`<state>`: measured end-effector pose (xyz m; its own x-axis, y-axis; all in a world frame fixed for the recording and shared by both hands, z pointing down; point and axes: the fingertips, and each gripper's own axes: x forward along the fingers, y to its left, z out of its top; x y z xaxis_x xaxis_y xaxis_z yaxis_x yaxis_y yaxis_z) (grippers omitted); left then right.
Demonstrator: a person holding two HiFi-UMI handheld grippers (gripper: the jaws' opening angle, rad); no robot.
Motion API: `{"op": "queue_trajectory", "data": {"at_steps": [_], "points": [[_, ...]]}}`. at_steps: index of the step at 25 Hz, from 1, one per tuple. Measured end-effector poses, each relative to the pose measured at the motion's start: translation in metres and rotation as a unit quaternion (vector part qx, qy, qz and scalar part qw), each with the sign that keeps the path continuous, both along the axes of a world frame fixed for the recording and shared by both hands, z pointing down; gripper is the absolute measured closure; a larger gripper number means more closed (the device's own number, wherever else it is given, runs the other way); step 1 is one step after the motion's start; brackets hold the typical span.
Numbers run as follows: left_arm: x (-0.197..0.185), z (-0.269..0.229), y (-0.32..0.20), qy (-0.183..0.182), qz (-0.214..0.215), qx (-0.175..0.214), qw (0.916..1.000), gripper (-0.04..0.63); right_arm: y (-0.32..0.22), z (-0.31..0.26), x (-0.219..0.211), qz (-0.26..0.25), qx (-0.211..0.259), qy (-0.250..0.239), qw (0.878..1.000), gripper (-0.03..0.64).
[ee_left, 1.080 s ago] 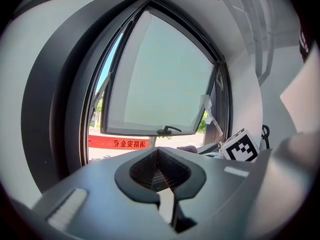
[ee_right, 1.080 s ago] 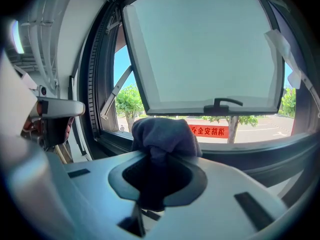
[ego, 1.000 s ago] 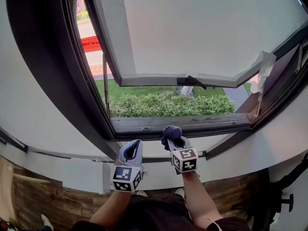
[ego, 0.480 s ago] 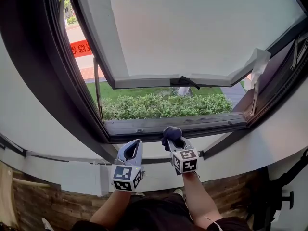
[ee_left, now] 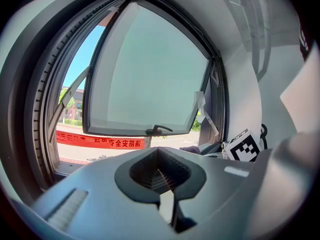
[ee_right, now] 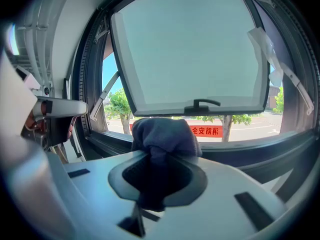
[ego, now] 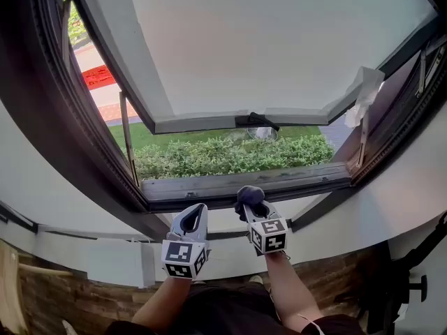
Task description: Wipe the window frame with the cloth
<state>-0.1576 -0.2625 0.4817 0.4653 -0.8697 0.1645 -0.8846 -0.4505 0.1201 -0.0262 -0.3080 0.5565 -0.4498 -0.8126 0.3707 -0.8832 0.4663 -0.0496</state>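
Observation:
A dark grey cloth (ego: 249, 195) is bunched in my right gripper (ego: 253, 206), which is shut on it just below the dark bottom rail of the window frame (ego: 230, 185). In the right gripper view the cloth (ee_right: 162, 134) bulges out between the jaws of the right gripper (ee_right: 159, 156), a little short of the bottom rail (ee_right: 240, 151). My left gripper (ego: 195, 220) hangs beside it to the left, shut and empty, over the white sill. In its own view the left gripper (ee_left: 160, 173) points at the open sash.
The window sash (ego: 279, 47) is swung outward, with a black handle (ego: 255, 121) on its lower edge. A white plastic strip (ego: 363, 89) hangs at the right hinge arm. A hedge (ego: 223, 155) and a red banner (ego: 98, 77) lie outside. A white wall (ego: 349, 215) runs below the frame.
The head view has shifted, so the window sits lower and further left in the picture. Both grippers keep nearly the same place, and the cloth stays gripped.

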Motion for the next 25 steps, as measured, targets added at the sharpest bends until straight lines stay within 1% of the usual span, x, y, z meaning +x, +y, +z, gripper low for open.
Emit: {"op": "queue_trajectory", "data": {"at_steps": [6,13,16,20,25], "points": [[0.029,-0.003,-0.006,0.003,0.005,-0.005,1.0,0.59,-0.003,0.0,0.022,-0.002,-0.006,0.006,1.0,0.555],[0.059,-0.004,-0.011,0.005,-0.002,-0.008,1.0,0.591,-0.004,-0.002,0.042,-0.016,-0.005,0.014,1.0,0.555],[0.069,-0.005,-0.012,0.007,-0.007,-0.008,0.9999,0.59,-0.005,-0.001,0.049,-0.022,-0.013,0.024,0.999,0.555],[0.086,-0.005,-0.011,0.005,-0.008,-0.009,0.9999,0.589,-0.006,-0.003,0.059,-0.033,-0.021,0.016,0.999,0.555],[0.108,-0.004,-0.011,-0.001,-0.007,-0.012,0.9999,0.589,-0.007,-0.004,0.081,-0.03,-0.023,0.009,0.999,0.554]]}}
